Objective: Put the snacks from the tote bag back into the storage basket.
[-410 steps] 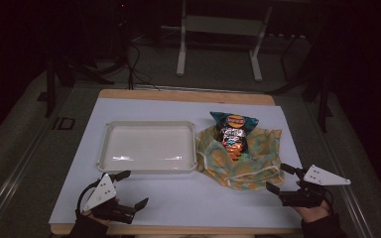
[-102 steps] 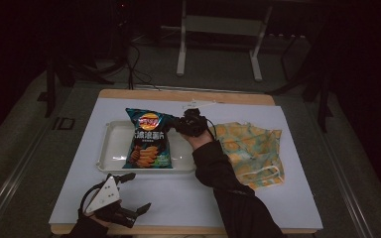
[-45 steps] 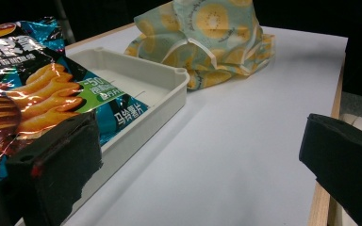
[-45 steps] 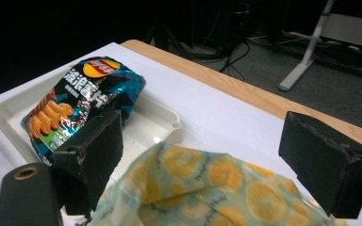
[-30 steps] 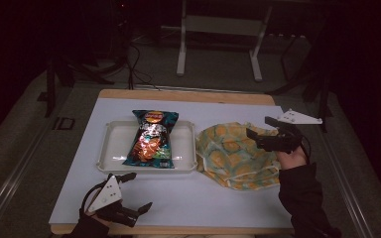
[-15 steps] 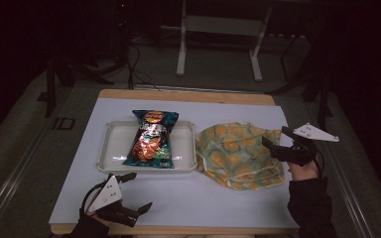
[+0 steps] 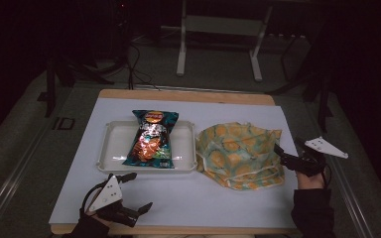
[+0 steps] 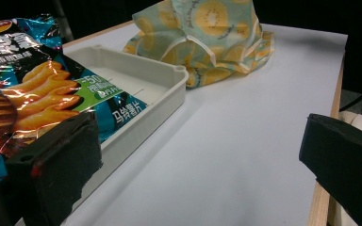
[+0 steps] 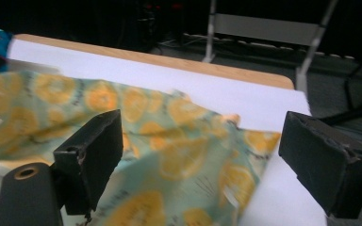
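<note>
A shiny chips bag [image 7: 151, 139] lies lengthwise in the white tray [image 7: 110, 148] left of the table's middle. To its right a crumpled green cloth bag with yellow fruit print [image 7: 238, 153] rests on the table. My right gripper [image 7: 287, 147] is open at the cloth's right edge, its jaws just over the fabric [image 9: 146, 141] with nothing between them. My left gripper [image 7: 138, 191] stands open near the front left edge, empty, facing the tray wall [image 8: 146, 113] and the chips bag [image 8: 33, 99]. The cloth bag [image 8: 207, 33] lies beyond the tray.
The white tabletop [image 7: 218, 198] has a wooden edge [image 7: 188, 94] at the back. Beyond it stand a metal frame [image 7: 218, 44] and cables on a dark floor. Bare table stretches in front of the tray and the cloth.
The chips bag, at first on the cloth, now lies in the tray. Over the last second my right gripper drew back right and toward the front. The left gripper stayed put.
</note>
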`<state>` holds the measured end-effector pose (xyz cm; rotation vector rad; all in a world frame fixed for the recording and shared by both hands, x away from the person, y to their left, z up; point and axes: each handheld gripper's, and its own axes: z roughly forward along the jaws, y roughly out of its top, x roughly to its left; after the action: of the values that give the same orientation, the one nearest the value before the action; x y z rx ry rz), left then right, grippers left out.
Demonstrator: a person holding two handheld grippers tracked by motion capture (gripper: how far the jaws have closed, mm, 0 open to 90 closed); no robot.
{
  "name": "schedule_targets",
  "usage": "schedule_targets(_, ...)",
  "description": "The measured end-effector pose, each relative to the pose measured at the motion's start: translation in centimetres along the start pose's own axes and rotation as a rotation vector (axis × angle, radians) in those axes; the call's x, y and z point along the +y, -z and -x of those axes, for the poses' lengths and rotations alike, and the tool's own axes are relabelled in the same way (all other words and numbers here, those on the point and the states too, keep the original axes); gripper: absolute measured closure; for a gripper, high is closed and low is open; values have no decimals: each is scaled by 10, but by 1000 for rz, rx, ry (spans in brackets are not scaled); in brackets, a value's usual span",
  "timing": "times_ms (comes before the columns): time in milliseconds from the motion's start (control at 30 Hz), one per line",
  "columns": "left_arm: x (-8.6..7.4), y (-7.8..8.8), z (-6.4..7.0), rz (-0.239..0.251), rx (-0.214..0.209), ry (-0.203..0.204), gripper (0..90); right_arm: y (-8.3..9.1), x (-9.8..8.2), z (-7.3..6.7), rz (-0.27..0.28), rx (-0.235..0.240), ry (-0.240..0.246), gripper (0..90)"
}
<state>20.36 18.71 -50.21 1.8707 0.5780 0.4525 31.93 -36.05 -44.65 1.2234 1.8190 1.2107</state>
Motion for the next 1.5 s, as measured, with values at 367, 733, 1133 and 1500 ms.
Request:
schedule_targets(367,0,0,0,-1,-5,-3,3,-2,-20,4,-21,-20,9,141)
schedule_targets(733,1,2,2,7,-9,-3,3,2,-34,-5,-32,20,33,142)
schedule_targets(1133,0,2,1,2,-16,-6,3,7,-37,-13,17,33,34,142)
schedule_targets(1500,0,2,1,2,-17,-4,3,4,-40,-12,17,23,53,142)
